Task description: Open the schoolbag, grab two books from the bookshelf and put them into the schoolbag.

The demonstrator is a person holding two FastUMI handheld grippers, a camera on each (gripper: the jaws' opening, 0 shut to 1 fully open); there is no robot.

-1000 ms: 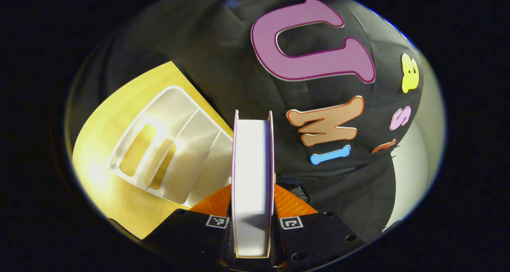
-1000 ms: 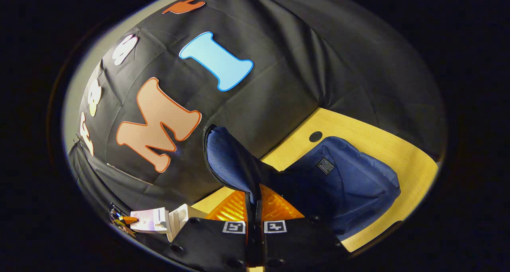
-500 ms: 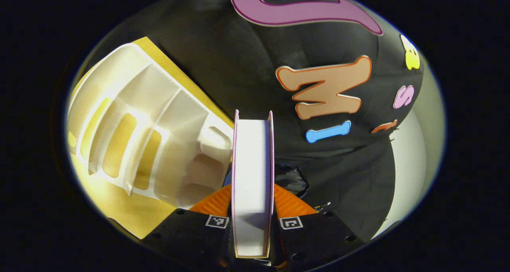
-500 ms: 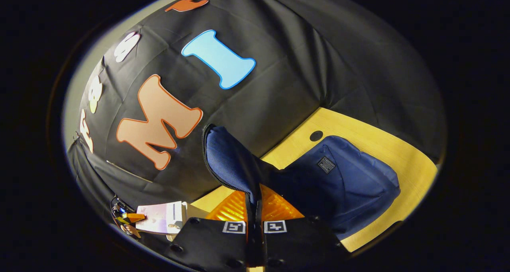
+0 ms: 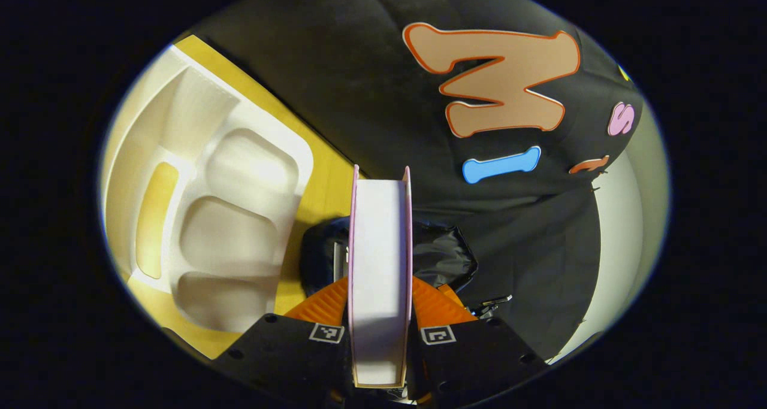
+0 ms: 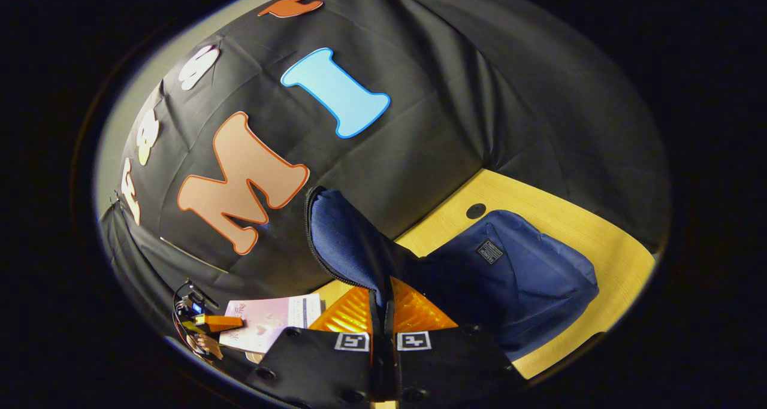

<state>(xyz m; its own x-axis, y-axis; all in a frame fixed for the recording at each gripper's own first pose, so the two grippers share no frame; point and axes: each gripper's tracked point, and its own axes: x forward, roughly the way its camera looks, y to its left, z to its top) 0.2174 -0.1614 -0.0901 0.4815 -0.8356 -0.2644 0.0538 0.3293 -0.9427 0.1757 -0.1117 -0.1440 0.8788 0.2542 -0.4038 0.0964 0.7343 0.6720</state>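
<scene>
Wooden surface (image 6: 575, 229) carries my navy schoolbag (image 6: 515, 277); right tongs (image 6: 383, 313) pinch its raised flap (image 6: 344, 241). Left tongs (image 5: 380, 313) clamp a pink-covered book (image 5: 380, 265) upright beside the white bookshelf (image 5: 228, 217), perhaps above the bag's opening.

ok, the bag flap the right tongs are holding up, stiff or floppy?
Likely floppy: the flap is thin cloth that bends where the right tongs pinch it. Probably light, since that pinch alone holds it up. The bag slumps on the table, so it is likely soft-sided.
</scene>
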